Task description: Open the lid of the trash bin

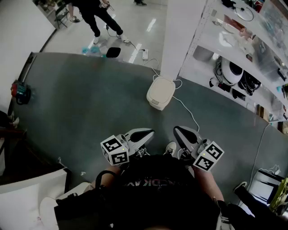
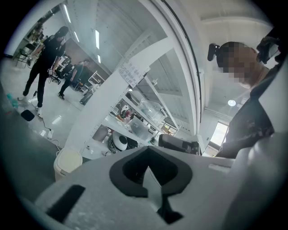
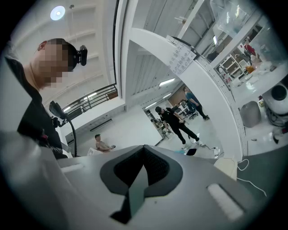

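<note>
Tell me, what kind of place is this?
Probably a workshop or lab, not a home: white shelves crammed with gear and cables, a big grey floor mat with a cream trash bin, and a person walking across a shiny floor beyond.
</note>
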`<state>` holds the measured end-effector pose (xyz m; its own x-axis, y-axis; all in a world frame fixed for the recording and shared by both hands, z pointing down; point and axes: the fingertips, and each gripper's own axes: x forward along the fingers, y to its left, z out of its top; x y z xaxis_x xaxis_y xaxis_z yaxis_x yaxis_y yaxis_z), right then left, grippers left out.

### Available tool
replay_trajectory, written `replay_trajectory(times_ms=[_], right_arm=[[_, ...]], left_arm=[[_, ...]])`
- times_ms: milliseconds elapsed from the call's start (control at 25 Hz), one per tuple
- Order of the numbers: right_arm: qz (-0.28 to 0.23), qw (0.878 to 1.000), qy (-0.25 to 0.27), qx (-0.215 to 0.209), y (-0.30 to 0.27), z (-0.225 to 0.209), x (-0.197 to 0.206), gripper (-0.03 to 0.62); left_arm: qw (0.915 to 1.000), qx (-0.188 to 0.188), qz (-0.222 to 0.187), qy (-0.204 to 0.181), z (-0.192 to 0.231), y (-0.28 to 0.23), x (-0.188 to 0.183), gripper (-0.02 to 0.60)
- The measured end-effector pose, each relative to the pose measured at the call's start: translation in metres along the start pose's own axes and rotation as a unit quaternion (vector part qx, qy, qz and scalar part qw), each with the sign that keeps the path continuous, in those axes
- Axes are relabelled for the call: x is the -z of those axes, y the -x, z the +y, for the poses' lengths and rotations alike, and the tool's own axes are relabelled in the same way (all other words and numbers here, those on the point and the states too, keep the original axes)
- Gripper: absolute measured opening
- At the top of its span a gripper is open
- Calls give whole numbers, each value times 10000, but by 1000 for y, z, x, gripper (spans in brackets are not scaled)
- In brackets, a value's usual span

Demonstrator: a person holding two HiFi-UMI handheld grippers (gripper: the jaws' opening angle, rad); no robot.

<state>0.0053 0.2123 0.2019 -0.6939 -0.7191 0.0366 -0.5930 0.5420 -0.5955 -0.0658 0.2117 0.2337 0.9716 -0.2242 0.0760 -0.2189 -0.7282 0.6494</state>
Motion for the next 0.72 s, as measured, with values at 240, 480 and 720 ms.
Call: replay_trajectory(times_ms=[240, 480, 720], right_arm=[[-44, 10000, 10, 67, 2, 0, -1, 0], [-144, 9998, 131, -9, 2, 7, -5, 2], [-169, 9995, 228, -169, -6, 16, -5, 2]], left_arm=[[9999, 110, -21, 74, -1, -2, -2, 3], [9998, 175, -8, 33, -1, 0, -4, 3], [9991, 191, 102, -357, -2, 6, -5, 5]])
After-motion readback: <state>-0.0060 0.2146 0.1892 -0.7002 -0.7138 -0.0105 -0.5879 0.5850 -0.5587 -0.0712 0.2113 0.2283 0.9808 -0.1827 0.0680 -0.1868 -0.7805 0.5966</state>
